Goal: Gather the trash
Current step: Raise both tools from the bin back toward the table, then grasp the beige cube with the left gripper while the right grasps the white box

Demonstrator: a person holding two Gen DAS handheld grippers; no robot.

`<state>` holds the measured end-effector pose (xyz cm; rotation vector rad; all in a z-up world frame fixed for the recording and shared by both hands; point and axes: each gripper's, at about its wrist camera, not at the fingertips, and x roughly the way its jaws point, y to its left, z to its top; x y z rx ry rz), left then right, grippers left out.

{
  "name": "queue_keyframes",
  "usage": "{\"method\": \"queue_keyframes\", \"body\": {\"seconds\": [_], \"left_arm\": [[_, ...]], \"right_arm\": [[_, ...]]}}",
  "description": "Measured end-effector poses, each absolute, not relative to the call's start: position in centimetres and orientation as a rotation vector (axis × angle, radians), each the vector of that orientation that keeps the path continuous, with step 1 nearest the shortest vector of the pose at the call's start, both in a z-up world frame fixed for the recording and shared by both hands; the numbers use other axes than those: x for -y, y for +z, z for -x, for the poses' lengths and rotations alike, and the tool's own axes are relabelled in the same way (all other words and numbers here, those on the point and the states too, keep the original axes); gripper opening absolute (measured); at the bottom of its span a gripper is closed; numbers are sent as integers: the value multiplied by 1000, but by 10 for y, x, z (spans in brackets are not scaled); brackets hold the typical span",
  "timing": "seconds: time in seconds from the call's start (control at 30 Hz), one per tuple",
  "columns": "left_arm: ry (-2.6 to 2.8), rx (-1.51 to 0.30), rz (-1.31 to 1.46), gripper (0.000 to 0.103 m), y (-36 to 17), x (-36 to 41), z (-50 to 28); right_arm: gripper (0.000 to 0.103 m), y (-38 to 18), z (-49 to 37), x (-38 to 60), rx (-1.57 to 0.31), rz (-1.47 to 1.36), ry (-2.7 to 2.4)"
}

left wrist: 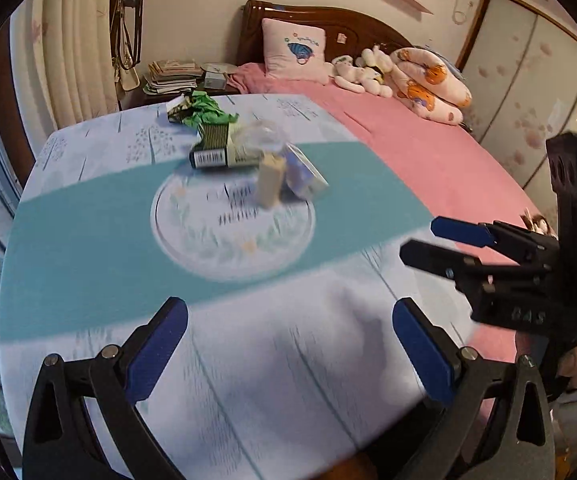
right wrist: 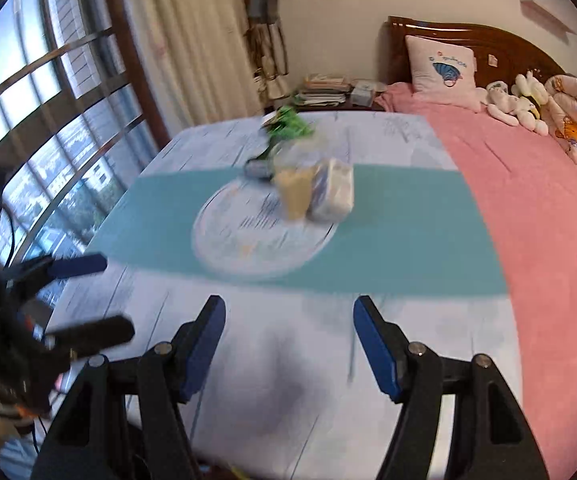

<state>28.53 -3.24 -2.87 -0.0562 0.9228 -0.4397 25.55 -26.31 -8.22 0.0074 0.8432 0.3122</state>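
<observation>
A heap of trash lies on the table (left wrist: pixel 88 240) beyond the round print: a green crumpled wrapper (left wrist: pixel 204 114), a dark green box with a barcode (left wrist: pixel 216 150), a clear plastic bag (left wrist: pixel 262 136), a beige carton (left wrist: pixel 270 182) and a white-blue packet (left wrist: pixel 304 178). The same heap shows in the right wrist view, with the wrapper (right wrist: pixel 288 126), carton (right wrist: pixel 296 192) and packet (right wrist: pixel 334 194). My left gripper (left wrist: pixel 290 344) is open and empty above the near part of the table. My right gripper (right wrist: pixel 290 350) is open and empty too; it also shows at the right in the left wrist view (left wrist: pixel 420 242).
A bed with a pink cover (left wrist: pixel 428 152) adjoins the table on the right, with a pillow (left wrist: pixel 294 50) and plush toys (left wrist: pixel 362 70). A nightstand with stacked papers (left wrist: pixel 172 76) stands behind the table. A window (right wrist: pixel 48 120) and curtain (right wrist: pixel 192 40) are at left.
</observation>
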Motion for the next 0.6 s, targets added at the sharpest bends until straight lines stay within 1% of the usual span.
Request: {"method": "queue_keyframes", "body": {"seconds": [0.17,0.47,0.5,0.57,0.6], "left_arm": [[-395,-981,98,101,-51,38,-349],[-368,-1048,217,101,-88,32,-416],[-366,-1046,222,101,-90,32,-419],[-377,-1030,223,101,-92,35,-426],[-380,-1023,217,101,-92,38,-428]], "right_arm": [[66,-93,-324,268,-878,-76,290],[65,-135,-410,270,-970,-172,270],[62,-141,-416,270,-984,-179,270],[43,-150,-426,271,-1014,-202,286],[38,-153,-428,271,-1025,-217,302]]}}
